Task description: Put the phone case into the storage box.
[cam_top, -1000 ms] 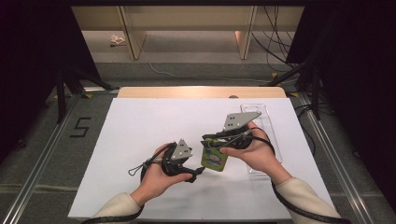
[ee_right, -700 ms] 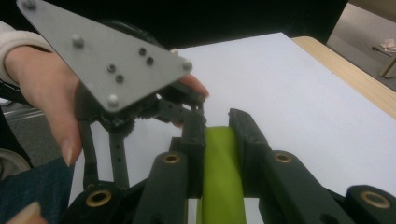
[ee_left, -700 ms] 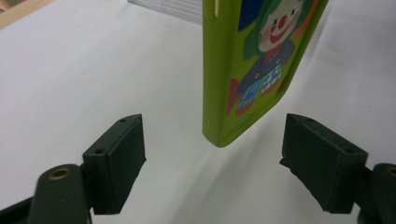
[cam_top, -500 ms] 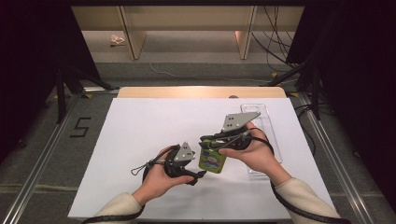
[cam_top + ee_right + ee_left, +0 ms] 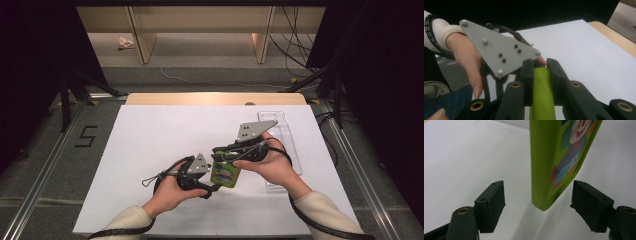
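**Green case held above the white table, between two grippers**

In the high view, the left gripper [image 5: 212, 190] sits in the lower middle of the frame, in the person's left hand [image 5: 167, 192], and the right gripper [image 5: 219, 155] is just right of it and a little higher, in the right hand [image 5: 272, 162]. Between them a green case [image 5: 225, 173] hangs over the white table [image 5: 150, 140]; from here the jaws are too small to read.

The left gripper view gives what the high view cannot: its two black jaws stand wide apart at the lower left and lower right of the frame, and the lower corner of the green case [image 5: 549, 170] comes down between them, touching neither. The right gripper view shows the other end: its jaws are clamped on the narrow green edge of the case [image 5: 541, 95], one jaw on each side. Beyond them, in the upper left of that frame, the left hand [image 5: 469, 57] and the grey three-cornered plate of the left gripper [image 5: 496, 52] block part of the table.

At the right of the high view a clear plastic tray [image 5: 287, 137] lies on the table, partly behind the right hand. A wooden edge [image 5: 215, 98] runs along the far side of the table.

The case is bright lime green, thin and flat, with rounded corners. Its broad face carries a cartoon print in red, blue and white; the details are blurred.
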`<move>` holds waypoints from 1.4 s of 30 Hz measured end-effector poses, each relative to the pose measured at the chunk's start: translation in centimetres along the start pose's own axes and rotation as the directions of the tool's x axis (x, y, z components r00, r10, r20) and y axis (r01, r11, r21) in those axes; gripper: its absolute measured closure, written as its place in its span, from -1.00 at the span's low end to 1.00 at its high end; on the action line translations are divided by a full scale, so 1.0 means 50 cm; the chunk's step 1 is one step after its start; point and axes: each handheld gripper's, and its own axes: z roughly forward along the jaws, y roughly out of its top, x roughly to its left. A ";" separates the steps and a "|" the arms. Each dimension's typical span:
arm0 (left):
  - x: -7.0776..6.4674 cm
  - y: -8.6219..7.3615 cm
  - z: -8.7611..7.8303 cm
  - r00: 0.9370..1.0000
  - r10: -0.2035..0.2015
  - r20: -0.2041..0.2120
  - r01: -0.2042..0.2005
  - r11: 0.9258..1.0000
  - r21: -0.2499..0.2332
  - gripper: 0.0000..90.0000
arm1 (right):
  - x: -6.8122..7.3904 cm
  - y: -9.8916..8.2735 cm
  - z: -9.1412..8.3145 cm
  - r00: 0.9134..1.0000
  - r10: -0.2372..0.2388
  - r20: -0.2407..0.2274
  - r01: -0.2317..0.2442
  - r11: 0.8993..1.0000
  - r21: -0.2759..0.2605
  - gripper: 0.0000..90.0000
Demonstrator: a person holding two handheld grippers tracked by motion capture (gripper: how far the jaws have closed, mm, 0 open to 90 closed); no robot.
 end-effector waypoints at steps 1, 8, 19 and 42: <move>-0.001 0.000 0.001 1.000 -0.002 0.009 0.002 1.000 0.001 -0.37 | 0.000 0.000 0.000 1.000 0.000 -0.001 0.000 1.000 0.001 0.72; 0.000 0.000 0.001 0.999 -0.004 0.036 0.004 1.000 -0.002 -0.10 | 0.001 -0.001 0.001 1.000 0.005 -0.011 -0.005 1.000 -0.002 0.73; 0.002 0.001 -0.002 0.998 -0.002 0.064 0.002 1.000 -0.007 0.20 | 0.000 -0.001 0.000 1.000 0.007 -0.018 -0.008 1.000 -0.009 0.72; 0.006 0.011 -0.022 0.998 -0.039 0.042 0.041 0.998 -0.047 0.70 | -0.007 0.003 -0.014 0.999 0.037 -0.033 -0.039 0.997 -0.063 0.72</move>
